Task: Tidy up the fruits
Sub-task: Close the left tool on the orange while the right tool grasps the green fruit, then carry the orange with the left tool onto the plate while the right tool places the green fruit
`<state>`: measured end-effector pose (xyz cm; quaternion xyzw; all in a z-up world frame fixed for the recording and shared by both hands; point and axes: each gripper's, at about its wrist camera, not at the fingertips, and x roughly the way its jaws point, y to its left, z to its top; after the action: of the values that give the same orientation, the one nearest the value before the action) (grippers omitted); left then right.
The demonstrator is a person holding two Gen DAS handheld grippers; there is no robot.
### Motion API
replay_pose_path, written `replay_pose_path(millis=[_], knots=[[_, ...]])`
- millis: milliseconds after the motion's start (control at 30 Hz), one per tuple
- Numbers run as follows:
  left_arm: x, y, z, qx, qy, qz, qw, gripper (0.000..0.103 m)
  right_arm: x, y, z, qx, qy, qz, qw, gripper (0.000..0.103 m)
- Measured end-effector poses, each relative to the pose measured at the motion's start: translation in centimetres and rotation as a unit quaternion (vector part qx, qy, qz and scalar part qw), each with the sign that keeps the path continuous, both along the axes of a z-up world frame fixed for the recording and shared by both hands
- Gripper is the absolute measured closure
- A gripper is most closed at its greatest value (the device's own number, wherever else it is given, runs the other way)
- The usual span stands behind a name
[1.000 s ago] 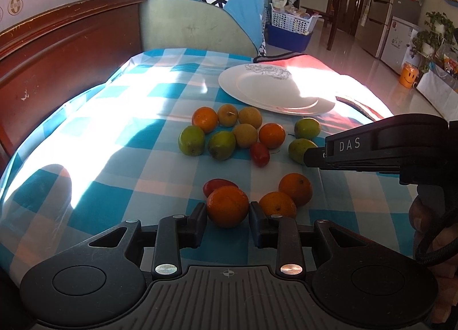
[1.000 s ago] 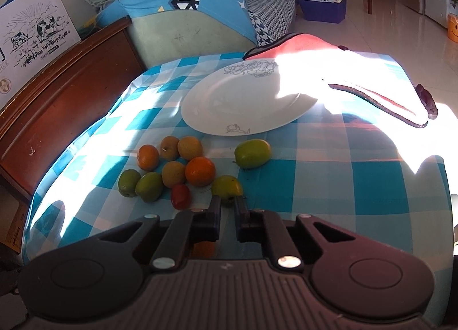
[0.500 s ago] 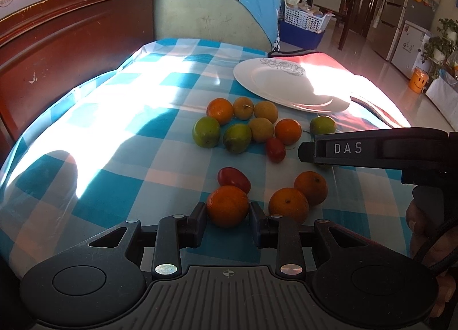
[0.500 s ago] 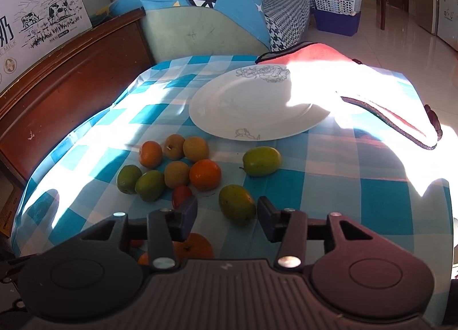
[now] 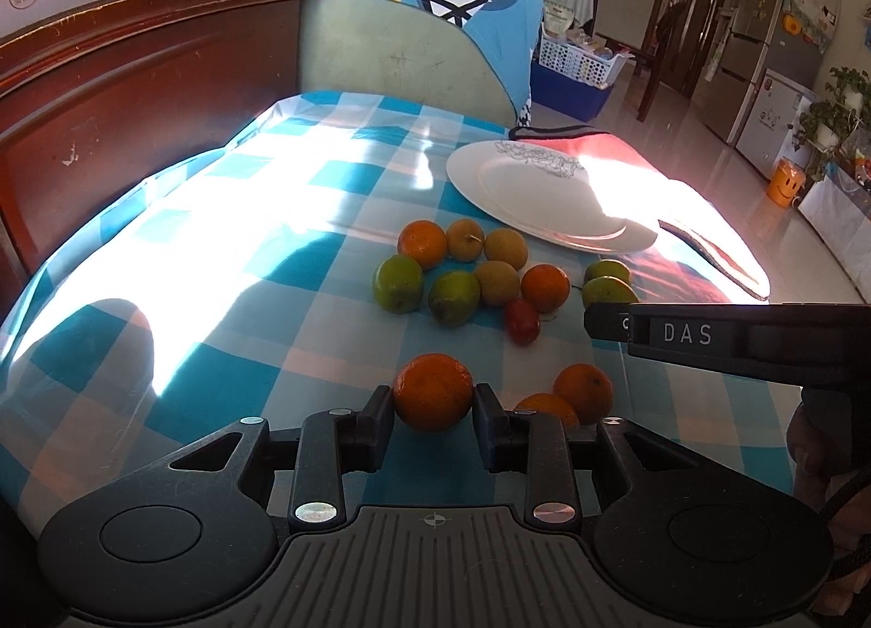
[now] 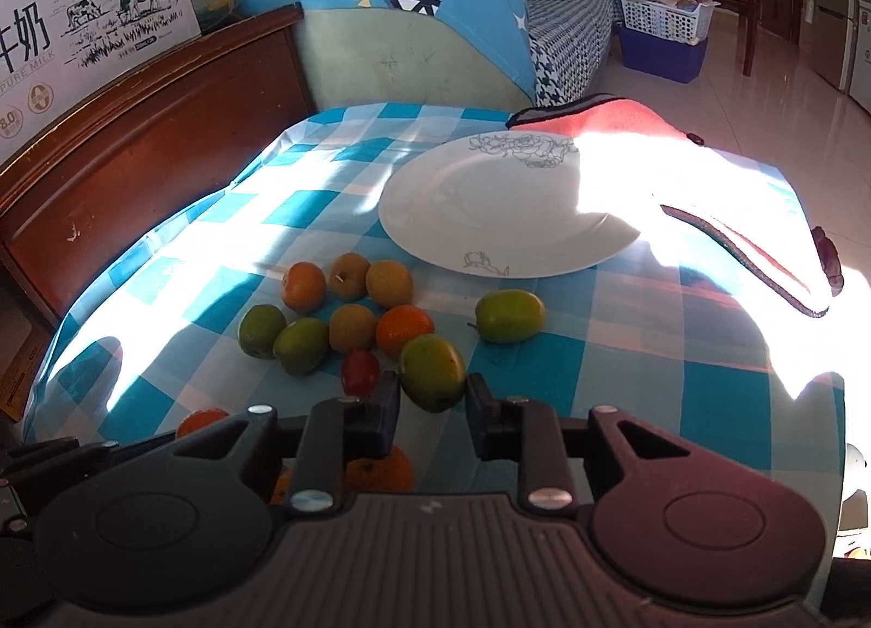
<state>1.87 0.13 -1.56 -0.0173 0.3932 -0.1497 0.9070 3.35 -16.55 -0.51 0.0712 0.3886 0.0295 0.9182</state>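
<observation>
The left gripper [image 5: 433, 402] is clamped on an orange [image 5: 433, 391], with the white plate [image 5: 536, 192] off at its 1 o'clock. The right gripper [image 6: 433, 399] has a green fruit [image 6: 433, 371] between its fingers, though whether they touch it I cannot tell; the plate is at 12 o'clock.

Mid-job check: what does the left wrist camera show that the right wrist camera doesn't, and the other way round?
Only the left wrist view shows the left gripper clamped on an orange, with two more oranges beside it. Only the right wrist view shows the right gripper open around a green fruit, and a second green fruit fully clear. Both show the white plate without fruit and the fruit cluster on the checked cloth.
</observation>
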Motion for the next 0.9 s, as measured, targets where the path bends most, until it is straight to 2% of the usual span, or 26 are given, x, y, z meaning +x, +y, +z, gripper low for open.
replay_pose_path(millis=[100, 333, 567, 700, 900], knots=[[-0.1, 0.5, -0.2, -0.002, 0.006, 0.004, 1.0, 0.075, -0.1, -0.1, 0.2, -0.003, 0.0, 0.001, 1.0, 0.077], [0.0, 1.5, 0.2, -0.03, 0.009, 0.01, 0.9995, 0.075, -0.3, -1.1, 0.4, 0.033, 0.001, -0.021, 0.999, 0.077], [1.7, 1.7, 1.7, -0.038, -0.001, 0.02, 0.9991, 0.075, 0.4, -2.1, 1.8, 0.062, -0.001, 0.001, 0.998, 0.077], [3.2, 0.5, 1.9, -0.033, 0.001, 0.005, 0.9994, 0.075, 1.4, -3.2, 2.3, 0.084, 0.006, 0.012, 0.996, 0.077], [5.6, -1.6, 2.2, -0.036, 0.002, -0.028, 0.999, 0.075, 3.0, -5.1, 1.7, 0.118, 0.023, -0.014, 0.993, 0.077]])
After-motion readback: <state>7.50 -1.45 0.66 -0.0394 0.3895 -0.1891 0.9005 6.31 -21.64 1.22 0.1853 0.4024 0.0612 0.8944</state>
